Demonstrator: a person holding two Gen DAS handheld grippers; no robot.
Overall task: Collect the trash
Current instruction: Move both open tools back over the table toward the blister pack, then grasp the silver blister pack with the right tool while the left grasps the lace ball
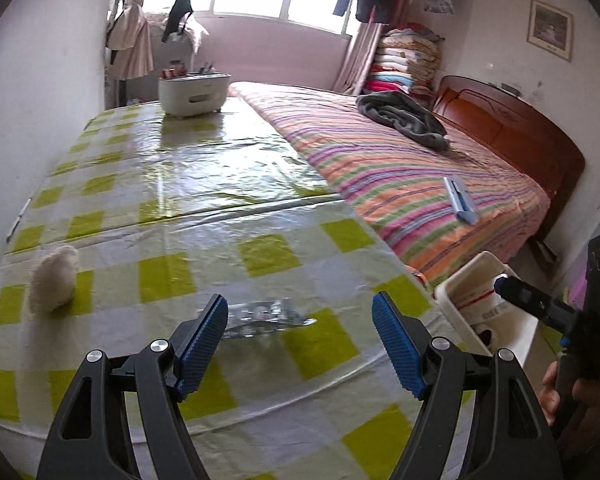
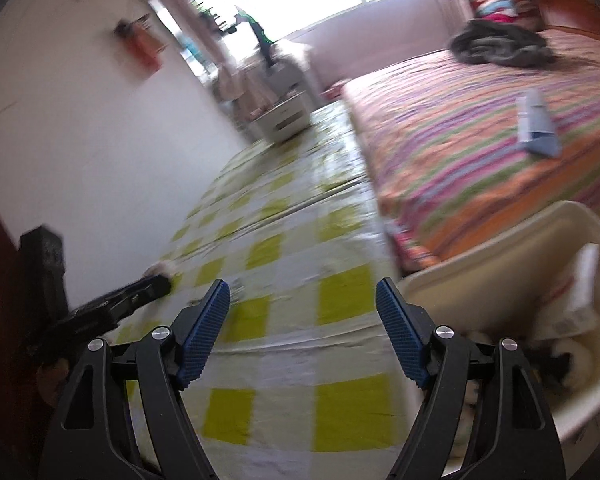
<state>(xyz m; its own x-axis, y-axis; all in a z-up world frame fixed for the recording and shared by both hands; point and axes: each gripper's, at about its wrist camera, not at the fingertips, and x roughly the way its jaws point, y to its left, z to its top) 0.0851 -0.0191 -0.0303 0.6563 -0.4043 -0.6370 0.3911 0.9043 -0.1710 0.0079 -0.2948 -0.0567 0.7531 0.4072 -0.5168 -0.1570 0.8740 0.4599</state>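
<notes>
A flattened silvery wrapper (image 1: pixel 266 314) is seen lying on the checked tablecloth (image 1: pixel 260 256), just ahead of the left gripper (image 1: pixel 300 340) and in line with the gap between its jaws, which are held wide apart with nothing between them. It is judged to be light, thin and crinkly — likely to slide on the glossy cloth — so a raised edge or crease is best pinched rather than the flat middle. Further off, to the left of that gripper, a crumpled white tissue wad (image 1: pixel 54 280) rests on the cloth; it would be soft and easily squeezed anywhere. The right gripper (image 2: pixel 302 338) is likewise spread open and empty, with the white bin (image 2: pixel 480 280) — some paper already inside — just to its right. Beyond lies a striped bed (image 1: pixel 400 160).
</notes>
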